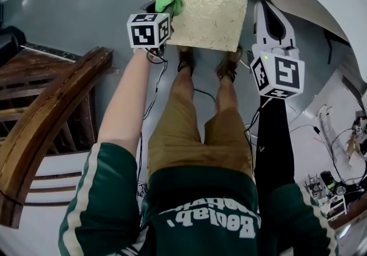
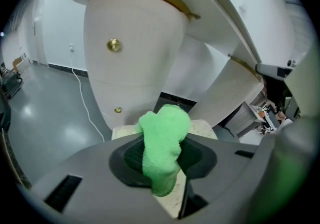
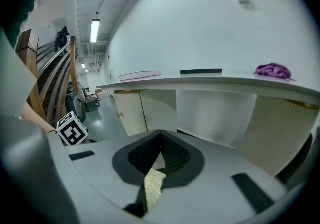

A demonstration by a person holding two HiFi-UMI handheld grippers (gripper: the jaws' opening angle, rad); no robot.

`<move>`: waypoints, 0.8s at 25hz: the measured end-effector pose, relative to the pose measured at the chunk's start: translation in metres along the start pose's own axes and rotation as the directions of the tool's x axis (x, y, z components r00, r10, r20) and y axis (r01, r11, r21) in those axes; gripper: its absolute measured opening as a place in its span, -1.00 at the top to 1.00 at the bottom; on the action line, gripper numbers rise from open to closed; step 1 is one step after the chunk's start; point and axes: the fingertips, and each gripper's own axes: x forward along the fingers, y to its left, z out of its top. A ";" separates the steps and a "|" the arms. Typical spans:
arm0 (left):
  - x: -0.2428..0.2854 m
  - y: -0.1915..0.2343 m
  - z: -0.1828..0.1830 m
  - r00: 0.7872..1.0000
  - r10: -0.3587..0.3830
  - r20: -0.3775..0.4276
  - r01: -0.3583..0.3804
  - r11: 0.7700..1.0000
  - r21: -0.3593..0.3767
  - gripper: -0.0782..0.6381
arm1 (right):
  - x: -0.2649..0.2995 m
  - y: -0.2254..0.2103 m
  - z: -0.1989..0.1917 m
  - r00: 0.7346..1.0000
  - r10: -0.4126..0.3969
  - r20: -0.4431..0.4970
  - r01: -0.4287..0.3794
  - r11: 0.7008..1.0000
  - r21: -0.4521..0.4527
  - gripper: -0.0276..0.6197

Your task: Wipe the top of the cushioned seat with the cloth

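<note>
The cushioned seat (image 1: pixel 206 17) has a cream, gold-patterned top and stands on the grey floor just beyond my feet. A bright green cloth (image 1: pixel 170 0) rests bunched on the seat's near-left corner, with my left gripper (image 1: pixel 163 4) shut on it. In the left gripper view the cloth (image 2: pixel 162 150) bulges out between the jaws, and the seat (image 2: pixel 202 130) shows just behind it. My right gripper (image 1: pixel 269 17) hovers off the seat's right edge, shut with nothing in it. A strip of the seat (image 3: pixel 152 188) shows below its jaws in the right gripper view.
A curved wooden stair rail (image 1: pixel 51 117) runs along the left. A white curved counter (image 1: pixel 327 3) wraps the far and right sides, with a purple cloth (image 3: pixel 273 70) on top. Cables (image 1: pixel 321 134) and small gear lie on the floor at right. My shoes (image 1: pixel 186 60) stand against the seat.
</note>
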 end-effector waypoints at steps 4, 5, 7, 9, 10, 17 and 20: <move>0.012 -0.076 0.005 0.995 -0.098 0.024 0.097 0.995 0.023 0.40 | -0.020 -0.021 -0.004 0.999 -0.036 0.012 0.036 0.999 0.016 0.89; 0.015 -0.098 0.005 0.992 -0.123 0.029 0.123 0.992 0.021 0.40 | -0.026 -0.029 -0.007 0.999 -0.049 0.014 0.048 0.999 0.025 0.89; 0.022 -0.142 0.002 0.984 -0.173 0.033 0.172 0.985 0.012 0.41 | -0.037 -0.044 -0.012 0.998 -0.065 0.015 0.064 0.997 0.043 0.89; 0.032 -0.185 -0.007 0.976 -0.215 0.016 0.215 0.977 0.012 0.41 | -0.048 -0.057 -0.017 0.997 -0.072 0.013 0.071 0.996 0.051 0.89; 0.039 -0.203 -0.013 0.973 -0.231 -0.001 0.231 0.973 0.015 0.40 | -0.053 -0.063 -0.020 0.997 -0.075 0.011 0.074 0.996 0.055 0.89; 0.101 -0.238 -0.077 0.968 -0.190 -0.165 0.195 0.981 0.016 0.40 | -0.077 -0.101 -0.042 0.996 -0.091 0.004 0.090 0.992 0.089 0.89; 0.114 -0.230 -0.095 0.974 -0.153 -0.168 0.166 0.984 0.066 0.42 | -0.084 -0.112 -0.055 0.997 -0.083 -0.004 0.083 0.992 0.096 0.89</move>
